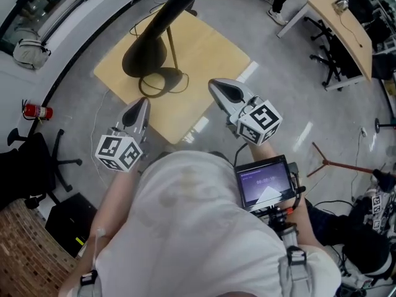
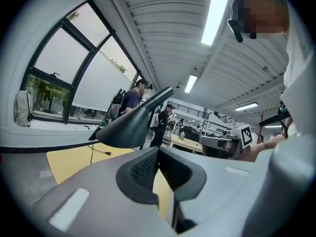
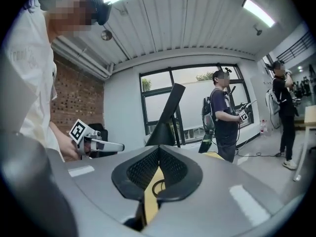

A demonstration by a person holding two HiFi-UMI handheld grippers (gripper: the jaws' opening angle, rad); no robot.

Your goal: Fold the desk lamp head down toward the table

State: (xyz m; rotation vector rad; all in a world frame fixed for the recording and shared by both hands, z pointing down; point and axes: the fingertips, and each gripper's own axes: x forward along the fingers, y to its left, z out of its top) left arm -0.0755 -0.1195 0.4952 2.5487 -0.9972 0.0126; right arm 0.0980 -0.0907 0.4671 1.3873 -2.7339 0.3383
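Pale wooden table (image 1: 210,54) on grey floor, carrying desk lamp head (image 1: 145,57), dark cone tilted over ring base (image 1: 159,84). Left gripper (image 1: 144,103) and right gripper (image 1: 215,85) both closed tight, empty, near the front edge, apart from lamp. Probably light, rigid, smooth-shelled, hinge likely stiff; best pinched where head meets arm (image 1: 176,2), stem (image 1: 172,45) braced

Your lamp head (image 1: 145,53) looks matt black and smooth. The table (image 1: 213,54) shows a pale, smooth wood-look top. Your left gripper (image 1: 145,103) and right gripper (image 1: 215,85) wear matt grey plastic shells, with black, finely ribbed pads (image 2: 144,169). The floor (image 1: 291,98) gleams glossy grey.
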